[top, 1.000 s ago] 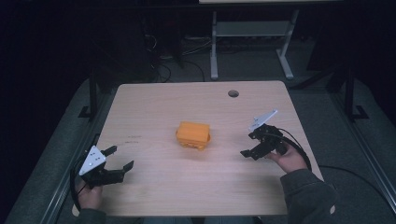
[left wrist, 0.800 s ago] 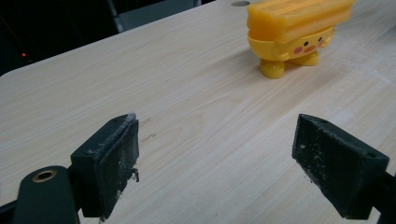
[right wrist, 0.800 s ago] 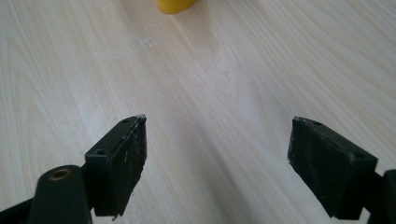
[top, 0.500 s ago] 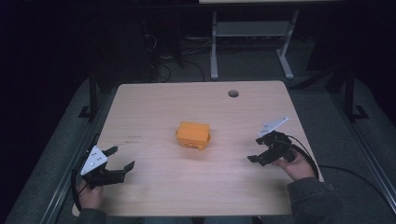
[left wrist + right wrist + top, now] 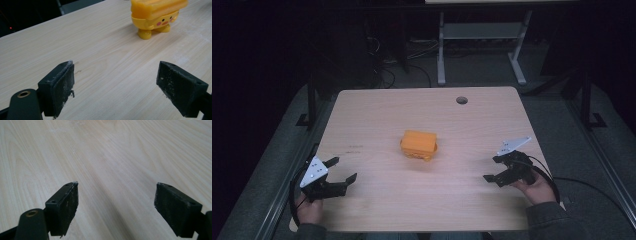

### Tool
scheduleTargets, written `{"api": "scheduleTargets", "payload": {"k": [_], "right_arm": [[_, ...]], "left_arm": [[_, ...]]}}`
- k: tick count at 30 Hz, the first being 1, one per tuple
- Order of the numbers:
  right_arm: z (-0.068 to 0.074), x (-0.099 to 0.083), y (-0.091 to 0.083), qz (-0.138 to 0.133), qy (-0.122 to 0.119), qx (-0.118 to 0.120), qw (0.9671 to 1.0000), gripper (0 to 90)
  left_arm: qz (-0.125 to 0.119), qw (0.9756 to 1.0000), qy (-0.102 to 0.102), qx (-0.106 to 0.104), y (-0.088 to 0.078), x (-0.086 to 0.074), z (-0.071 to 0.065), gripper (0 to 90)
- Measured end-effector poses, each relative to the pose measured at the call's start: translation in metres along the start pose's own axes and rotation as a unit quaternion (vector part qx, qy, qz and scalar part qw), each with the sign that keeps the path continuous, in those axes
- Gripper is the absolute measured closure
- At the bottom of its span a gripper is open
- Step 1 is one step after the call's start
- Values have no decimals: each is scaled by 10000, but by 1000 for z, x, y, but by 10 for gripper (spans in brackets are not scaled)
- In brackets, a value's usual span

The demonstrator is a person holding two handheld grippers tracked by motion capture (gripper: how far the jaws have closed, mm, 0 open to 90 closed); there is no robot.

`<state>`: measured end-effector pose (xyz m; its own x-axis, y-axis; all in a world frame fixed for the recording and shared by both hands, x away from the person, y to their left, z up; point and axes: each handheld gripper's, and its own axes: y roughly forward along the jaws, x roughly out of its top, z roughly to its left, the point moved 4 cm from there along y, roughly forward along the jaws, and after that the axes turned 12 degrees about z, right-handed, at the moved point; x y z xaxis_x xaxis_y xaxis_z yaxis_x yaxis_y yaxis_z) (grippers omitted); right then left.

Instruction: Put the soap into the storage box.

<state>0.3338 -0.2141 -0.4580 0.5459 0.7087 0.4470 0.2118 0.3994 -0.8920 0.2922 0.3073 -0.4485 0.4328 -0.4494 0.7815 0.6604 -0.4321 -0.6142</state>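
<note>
At the near edge of the table [image 5: 377, 215], two grippers are hovering, one toward each near corner, and both are holding nothing. The left gripper [image 5: 343, 170] is sitting by the near left corner with its jaws spread wide, and its own view is showing bare wood between the pads [image 5: 62, 83] while the yellow toy is standing farther off, up and to the right. The right gripper [image 5: 490, 169] is resting near the right edge, likewise spread open, pointing inward across the tabletop, with plain wood grain lying between its pads [image 5: 67, 202]. Farther in, at about the middle of the table and well apart from both grippers, the single yellow toy box [image 5: 419, 145] is standing upright on its small feet, a duck-like face with pink cheeks on its body and a lid on top. Judging from this, the work is barely under way: nothing is being gripped, and reaching, grasping and handling the toy all look left to do. Near the far edge, one round cable hole [image 5: 461, 100] is showing.
</note>
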Motion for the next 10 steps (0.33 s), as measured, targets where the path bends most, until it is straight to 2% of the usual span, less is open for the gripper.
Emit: {"api": "scheduleTargets", "payload": {"k": [5, 8, 10], "right_arm": [[8, -13, -2, -230, 92, -153, 9996, 175], [13, -26, -3, -630, 286, -215, 9974, 162], [17, -35, -4, -855, 503, -235, 9948, 135]], "left_arm": [[31, 10000, 33, 2, 0, 0, -1, 139], [29, 10000, 42, -16, 1, 0, -2, 139], [81, 9999, 101, -11, 1, 0, -2, 139]]}}
